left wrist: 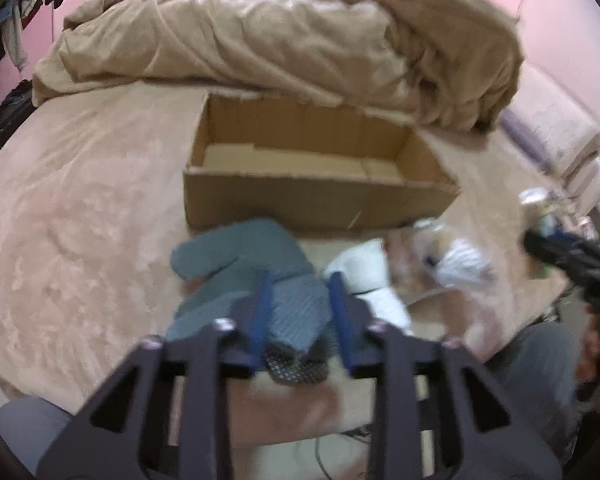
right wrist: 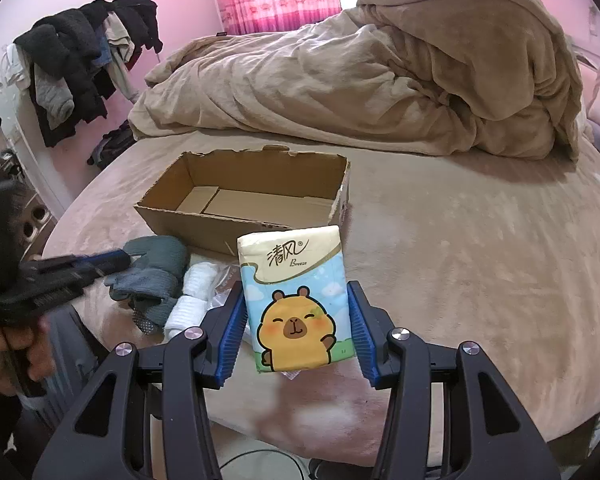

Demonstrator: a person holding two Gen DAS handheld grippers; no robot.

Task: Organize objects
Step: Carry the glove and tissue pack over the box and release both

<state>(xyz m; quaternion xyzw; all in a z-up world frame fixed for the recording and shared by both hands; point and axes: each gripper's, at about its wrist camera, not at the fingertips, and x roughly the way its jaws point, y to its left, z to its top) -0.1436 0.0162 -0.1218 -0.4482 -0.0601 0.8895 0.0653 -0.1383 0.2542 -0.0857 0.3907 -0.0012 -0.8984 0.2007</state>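
You have a tissue pack (right wrist: 298, 300) standing upright and slightly tilted, printed with a smiling capybara on a blue sky and a cream top band, held off the bed (right wrist: 480, 260). Behind it the cardboard box (right wrist: 244, 200) sits open-topped and empty near the bed's front edge, its rim torn unevenly. Just in front of the box, by that edge, your grey-green socks (left wrist: 244, 264) lie in a loose heap, one piece dotted. Beside them lie white rolled socks (right wrist: 198, 284), touching the grey ones. A clear plastic bag (left wrist: 448, 256) lies next to those, too blurred to identify its contents.
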